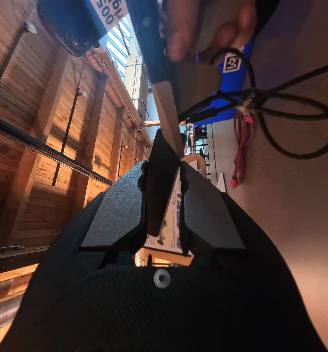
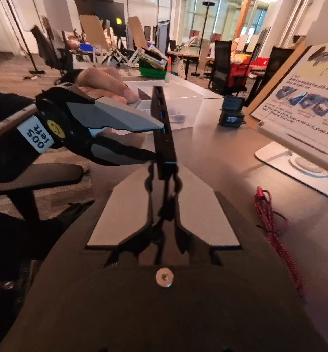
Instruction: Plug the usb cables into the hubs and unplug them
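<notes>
Above table: both grippers, L & R, clamped on hub (black).

We see a slim black rectangular USB hub held on edge above the table, its row of blue-lit ports empty. A coiled red braided USB cable lies unplugged on the tabletop.
</notes>
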`<state>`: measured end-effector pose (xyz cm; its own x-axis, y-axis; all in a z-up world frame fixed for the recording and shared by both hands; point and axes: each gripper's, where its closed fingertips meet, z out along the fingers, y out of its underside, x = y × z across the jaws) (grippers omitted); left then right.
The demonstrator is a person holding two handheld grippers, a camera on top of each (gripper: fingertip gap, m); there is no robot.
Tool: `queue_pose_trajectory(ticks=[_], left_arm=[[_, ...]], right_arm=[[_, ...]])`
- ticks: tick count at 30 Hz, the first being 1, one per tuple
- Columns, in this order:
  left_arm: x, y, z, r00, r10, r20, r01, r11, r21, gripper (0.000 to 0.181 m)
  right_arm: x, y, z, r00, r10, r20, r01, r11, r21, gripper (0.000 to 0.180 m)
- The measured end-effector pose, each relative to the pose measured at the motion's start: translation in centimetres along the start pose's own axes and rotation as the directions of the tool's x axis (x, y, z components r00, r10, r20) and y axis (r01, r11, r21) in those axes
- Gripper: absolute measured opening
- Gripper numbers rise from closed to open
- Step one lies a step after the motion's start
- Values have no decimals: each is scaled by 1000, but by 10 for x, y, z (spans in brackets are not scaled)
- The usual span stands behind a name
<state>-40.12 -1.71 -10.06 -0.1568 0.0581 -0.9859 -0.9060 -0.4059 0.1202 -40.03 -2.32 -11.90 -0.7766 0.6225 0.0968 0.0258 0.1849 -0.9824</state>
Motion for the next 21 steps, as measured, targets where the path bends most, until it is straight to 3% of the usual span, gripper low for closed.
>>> queue_pose_trajectory(ticks=[4, 6, 7, 8, 10, 12, 13, 14, 15, 16, 18, 21], left_arm=[[6, -6, -5, 996, -88, -14, 88, 996, -17, 29], [-1, -5, -16, 974, -224, 25, 225, 974, -37, 14], [-1, -6, -24, 939, -343, -9, 343, 939, -32, 17], [3, -6, -32, 869, -489, -74, 488, 872, -37, 27], [12, -4, -46, 646, -731, -221, 732, 675, -92, 59], [15, 3, -58, 449, -839, -309, 852, 506, -134, 45], [16, 5, -63, 379, -858, -346, 883, 448, -144, 34], [14, 11, -65, 328, -878, -349, 905, 398, -152, 36], [9, 21, -64, 294, -909, -294, 925, 348, -151, 70], [3, 26, -64, 281, -920, -274, 936, 326, -132, 76], [-7, 23, -66, 284, -918, -278, 947, 313, -67, 67], [-3, -9, -67, 381, -846, -373, 912, 411, -1, 38]], right_arm=[[0, 7, -6, 992, -128, 10, 129, 991, -23, 8], [2, 11, -10, 978, -209, 1, 209, 977, -41, 8], [3, 11, -13, 971, -238, 0, 237, 970, -48, 8], [1, 11, -15, 965, -262, 9, 262, 964, -46, 8], [-4, 9, -19, 951, -309, 30, 310, 950, -33, 7], [-11, 7, -22, 932, -359, 53, 360, 933, -18, 7], [-15, 6, -25, 921, -383, 71, 384, 923, 0, 7], [-21, 5, -27, 911, -402, 97, 402, 915, 20, 7], [-28, 4, -30, 900, -416, 131, 414, 909, 42, 7], [-34, 3, -32, 891, -428, 153, 425, 904, 58, 7], [-41, 2, -33, 882, -436, 178, 432, 900, 65, 7], [-47, 0, -28, 874, -454, 171, 449, 891, 73, 7]])
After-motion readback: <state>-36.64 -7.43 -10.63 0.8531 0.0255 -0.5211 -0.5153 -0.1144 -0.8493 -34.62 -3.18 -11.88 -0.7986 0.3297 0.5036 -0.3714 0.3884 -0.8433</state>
